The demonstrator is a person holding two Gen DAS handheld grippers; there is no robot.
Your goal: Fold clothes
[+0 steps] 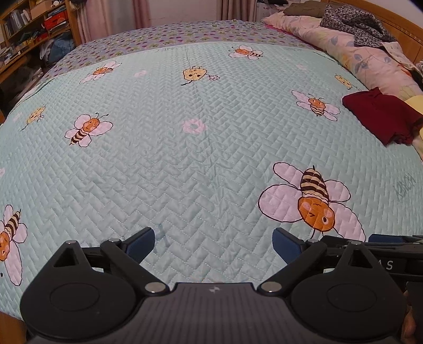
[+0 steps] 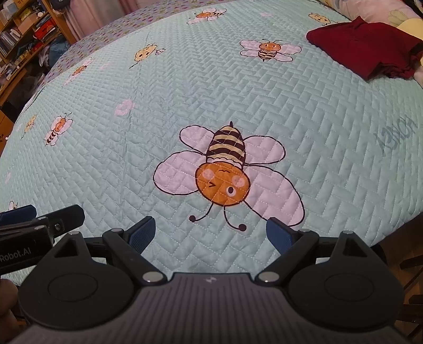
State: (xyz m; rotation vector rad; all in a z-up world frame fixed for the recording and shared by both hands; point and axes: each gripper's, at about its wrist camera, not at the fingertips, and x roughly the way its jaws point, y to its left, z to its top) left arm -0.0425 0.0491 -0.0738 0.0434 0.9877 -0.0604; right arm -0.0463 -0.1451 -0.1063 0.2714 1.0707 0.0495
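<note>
Left wrist view first: off to the left a wooden bookshelf [image 1: 29, 29] stands crammed against the wall, and then comes the wide quilted bedspread [image 1: 185, 164], pale green and printed with cartoon bees. Low in that view the left gripper [image 1: 213, 244] hangs over bare quilt, its blue pads spread wide with nothing between them. Further right, near the pillows [image 1: 351, 50], lies the dark red garment [image 1: 380, 116], already in a rough bundle, well apart from both tools. A grey patterned piece of clothing [image 1: 354, 23] is heaped on the pillows behind it.

From the right wrist the right gripper [image 2: 210, 232] is likewise gaping and empty, poised above the big bee print [image 2: 224, 172], with the red garment up at the far right edge of the bed.

By its look the red cloth is soft, light and limp; it would sag and slide on the slick quilt rather than keep its shape. I would judge the best hold to be a pinch at two outer corners or along a hem, one tool each, so it can be lifted flat and spread in the middle of the bed.
</note>
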